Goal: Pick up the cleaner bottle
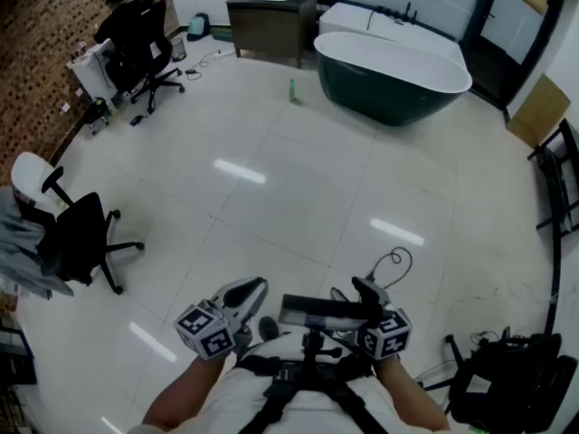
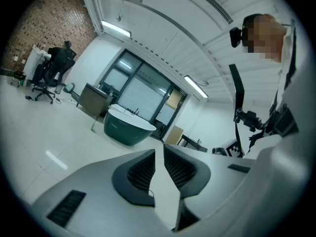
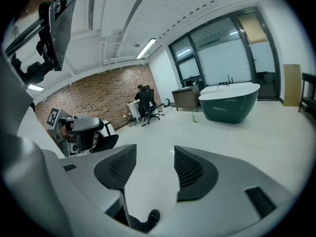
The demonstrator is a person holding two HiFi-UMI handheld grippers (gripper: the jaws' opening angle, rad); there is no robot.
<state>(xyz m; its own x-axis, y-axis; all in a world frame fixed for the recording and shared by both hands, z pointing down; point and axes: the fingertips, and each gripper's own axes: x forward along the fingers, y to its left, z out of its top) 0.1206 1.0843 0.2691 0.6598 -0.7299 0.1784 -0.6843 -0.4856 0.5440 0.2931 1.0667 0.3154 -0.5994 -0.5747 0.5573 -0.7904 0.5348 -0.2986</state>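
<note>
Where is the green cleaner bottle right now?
In the head view, the cleaner bottle stands on the floor far ahead, just left of the green bathtub.

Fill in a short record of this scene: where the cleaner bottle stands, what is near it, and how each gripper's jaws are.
Floor: pale glossy tiles
Cleaner bottle: small, green, upright on the floor, left of the bathtub in the head view, not touching it
Left gripper: jaws together, nothing between them
Right gripper: jaws apart, empty
Grippers and bottle: both far from it, close to the person's body
Also present: dark cabinet, black office chair
</note>
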